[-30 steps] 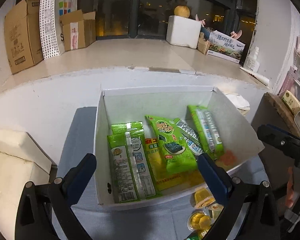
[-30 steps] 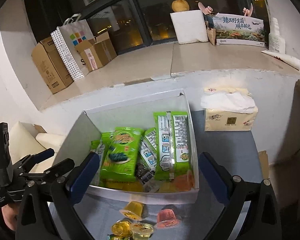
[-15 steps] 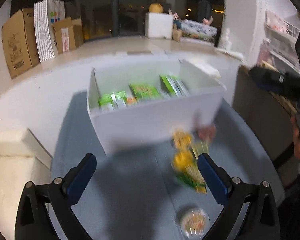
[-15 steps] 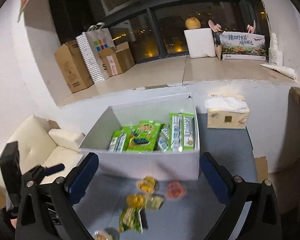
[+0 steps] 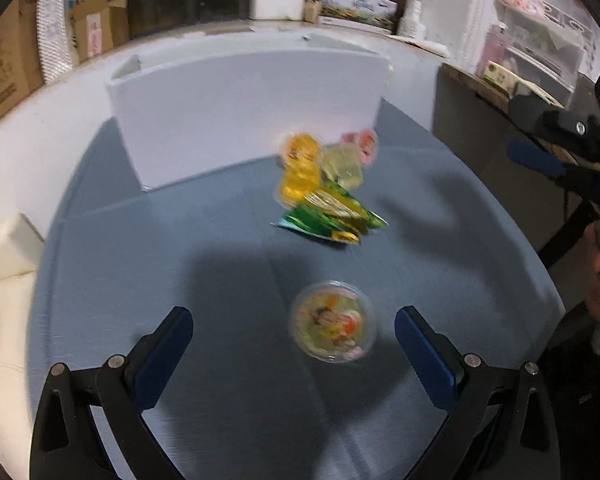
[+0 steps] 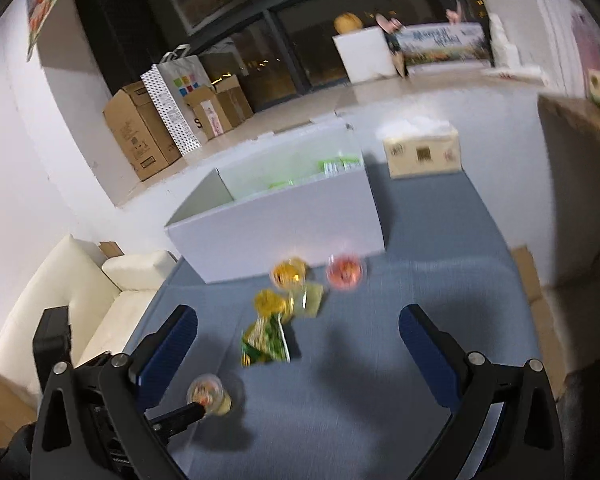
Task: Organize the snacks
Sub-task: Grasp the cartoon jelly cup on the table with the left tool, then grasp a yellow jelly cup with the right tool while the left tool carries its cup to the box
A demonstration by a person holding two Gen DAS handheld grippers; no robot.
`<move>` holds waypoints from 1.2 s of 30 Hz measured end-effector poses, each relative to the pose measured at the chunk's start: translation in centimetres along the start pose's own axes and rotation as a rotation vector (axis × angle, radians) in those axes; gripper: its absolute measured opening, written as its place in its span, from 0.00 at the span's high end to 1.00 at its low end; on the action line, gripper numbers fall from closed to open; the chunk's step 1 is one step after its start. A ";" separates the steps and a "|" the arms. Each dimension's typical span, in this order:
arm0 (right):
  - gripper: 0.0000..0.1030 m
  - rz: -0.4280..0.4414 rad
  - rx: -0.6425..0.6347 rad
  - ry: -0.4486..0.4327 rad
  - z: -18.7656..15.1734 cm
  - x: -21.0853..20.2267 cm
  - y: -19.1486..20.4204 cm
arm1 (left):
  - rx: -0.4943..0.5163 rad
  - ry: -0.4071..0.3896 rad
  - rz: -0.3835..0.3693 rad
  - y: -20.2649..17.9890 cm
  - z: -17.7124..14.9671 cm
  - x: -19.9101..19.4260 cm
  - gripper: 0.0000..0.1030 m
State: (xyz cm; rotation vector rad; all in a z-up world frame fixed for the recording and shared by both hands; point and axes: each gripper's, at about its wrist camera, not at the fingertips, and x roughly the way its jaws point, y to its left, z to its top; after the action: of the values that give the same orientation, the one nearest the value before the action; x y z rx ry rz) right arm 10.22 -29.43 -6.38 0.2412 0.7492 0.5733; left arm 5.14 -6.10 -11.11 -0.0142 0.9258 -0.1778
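A white box with green snack packs inside stands at the back of the blue-grey table. In front of it lie several jelly cups, a pink one and a green snack packet. A single clear jelly cup sits between the fingers of my open left gripper; it also shows in the right wrist view. My right gripper is open and empty, above the table near the packet.
A tissue box stands right of the white box. Cardboard boxes and a paper bag line the ledge behind. A cream sofa is at the left. A dark cabinet is at the right table edge.
Both grippers have pulled back from over the box towards the near side of the table. The lone jelly cup has come between the left fingers. Both stay open.
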 end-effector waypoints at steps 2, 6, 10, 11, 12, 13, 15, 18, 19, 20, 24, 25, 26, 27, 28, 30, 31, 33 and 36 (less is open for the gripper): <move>0.00 0.002 0.011 0.022 -0.6 0.3 -0.3 | 0.012 0.007 -0.007 -0.3 -0.1 0.4 0.00; 0.00 -0.003 0.003 0.028 -1.2 0.4 -0.2 | 0.037 0.018 -0.038 -0.8 -0.3 1.1 0.17; 0.00 -0.003 -0.005 0.031 -1.2 0.5 0.2 | 0.041 0.049 -0.075 -0.9 -0.3 1.7 0.52; 0.00 -0.006 -0.009 0.032 -1.3 0.5 0.2 | 0.047 0.043 -0.067 -0.9 -0.4 1.6 0.52; 0.00 -0.005 -0.011 0.033 -1.3 0.5 0.3 | 0.052 0.038 -0.067 -1.0 -0.4 1.5 0.52; 0.00 -0.002 -0.013 0.036 -1.3 0.7 0.4 | 0.052 0.036 -0.068 -0.9 -0.2 1.5 0.52; 0.00 -0.005 -0.020 0.042 -1.4 0.9 0.6 | 0.055 0.015 -0.072 -0.9 -0.1 1.0 0.52; 0.00 -0.014 -0.048 0.068 -1.2 2.1 1.0 | 0.051 -0.017 -0.062 -0.5 0.2 0.0 0.52; 0.00 -0.017 -0.065 0.080 -1.2 2.9 1.2 | 0.045 -0.026 -0.059 -0.3 0.4 -0.4 0.52; 0.00 -0.015 -0.078 0.087 -1.0 3.6 1.3 | 0.037 -0.038 -0.055 0.0 0.6 -0.8 0.52; 0.00 -0.015 -0.039 0.149 0.2 7.7 1.0 | 0.016 -0.068 -0.044 0.8 1.0 -1.5 0.52; 0.00 -0.004 -0.001 0.161 0.5 8.6 0.6 | 0.014 -0.070 -0.043 0.9 1.0 -1.7 0.52; 0.00 0.024 0.044 0.163 1.0 9.6 0.2 | 0.011 -0.072 -0.044 1.1 1.1 -1.7 0.52; 0.00 0.037 0.073 0.169 1.3 10.4 -0.1 | 0.007 -0.074 -0.043 1.2 1.1 -1.7 0.52; 0.01 0.032 0.084 0.174 1.6 11.0 -0.1 | 0.005 -0.073 -0.044 1.4 1.1 -1.7 0.52; 0.03 -0.018 0.063 0.193 1.9 12.5 0.1 | 0.001 -0.074 -0.044 1.6 1.1 -1.6 0.52; 0.07 -0.018 0.062 0.206 2.0 13.0 0.3 | 0.000 -0.075 -0.044 1.6 1.0 -1.7 0.52; 0.14 0.011 0.077 0.232 2.1 14.1 0.4 | -0.004 -0.080 -0.039 1.6 1.1 -1.7 0.52; 0.31 -0.003 0.075 0.248 2.1 15.4 0.4 | -0.007 -0.081 -0.039 1.5 0.9 -1.7 0.52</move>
State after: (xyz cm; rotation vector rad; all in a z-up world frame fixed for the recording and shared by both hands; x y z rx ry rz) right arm 20.63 -20.29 -13.53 0.2409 1.0120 0.5786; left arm 5.09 -4.42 -9.35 -0.0457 0.8457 -0.2092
